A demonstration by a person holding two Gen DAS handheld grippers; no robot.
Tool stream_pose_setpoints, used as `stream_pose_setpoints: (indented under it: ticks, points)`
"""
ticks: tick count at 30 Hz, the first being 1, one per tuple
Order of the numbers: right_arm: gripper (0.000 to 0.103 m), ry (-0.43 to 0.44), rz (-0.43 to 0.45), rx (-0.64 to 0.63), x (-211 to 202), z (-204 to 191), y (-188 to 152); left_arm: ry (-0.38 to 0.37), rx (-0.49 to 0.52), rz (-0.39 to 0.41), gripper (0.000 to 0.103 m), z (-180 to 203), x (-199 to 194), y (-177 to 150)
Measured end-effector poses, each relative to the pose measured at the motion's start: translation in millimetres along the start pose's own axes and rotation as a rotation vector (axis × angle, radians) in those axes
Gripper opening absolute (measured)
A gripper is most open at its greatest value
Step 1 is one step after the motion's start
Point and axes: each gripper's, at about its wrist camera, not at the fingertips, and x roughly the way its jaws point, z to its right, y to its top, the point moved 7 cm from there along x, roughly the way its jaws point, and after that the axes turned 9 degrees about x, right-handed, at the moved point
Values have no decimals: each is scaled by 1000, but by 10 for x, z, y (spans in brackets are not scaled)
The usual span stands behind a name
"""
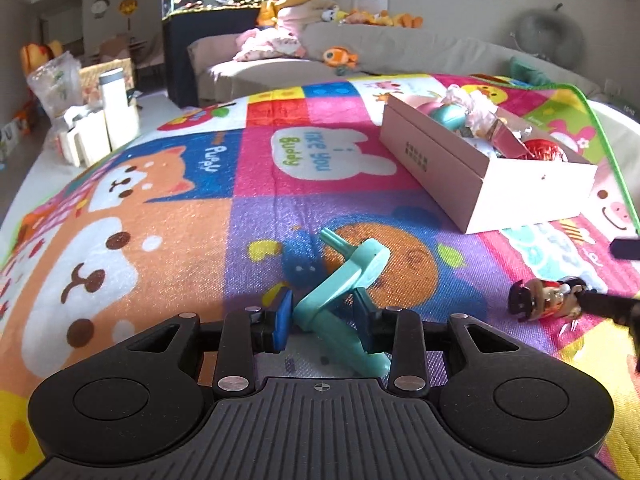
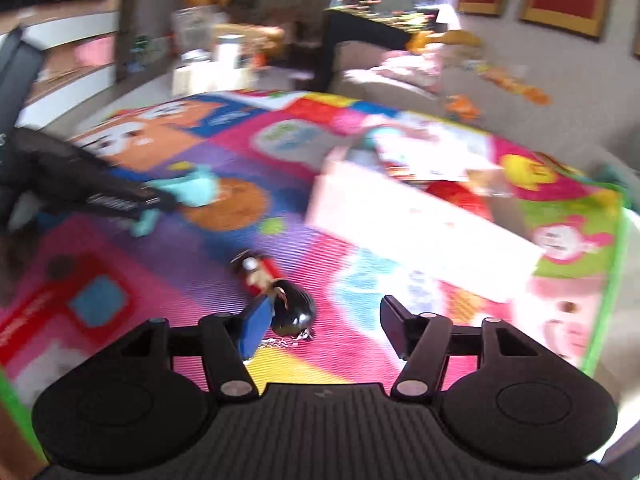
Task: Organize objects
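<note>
1. Play mat covers the surface, bright cartoon squares.
2. White box sits far right on the mat, already holding toys.
3. My left gripper: fingers clamped on the teal toy, low over the mat.
4. My right gripper: fingers apart; left fingertip beside the pirate figurine lying on the mat.
</note>
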Motion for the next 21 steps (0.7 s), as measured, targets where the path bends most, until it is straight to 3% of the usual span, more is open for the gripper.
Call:
stream_pose_setpoints:
  ticks: [8, 12, 15, 21]
  points:
    - [67, 80, -28, 19, 9, -99, -44, -8, -4, 3, 37, -20, 10, -3]
    - [74, 71, -33, 39, 27, -73, -64, -13, -14, 6, 37, -26, 12, -9]
    - [82, 62, -42, 105, 23, -23, -74, -16, -21, 16, 37, -24, 7, -19]
    - [83, 110, -88, 292, 160, -97, -100, -17, -24, 20, 37, -26, 1, -23]
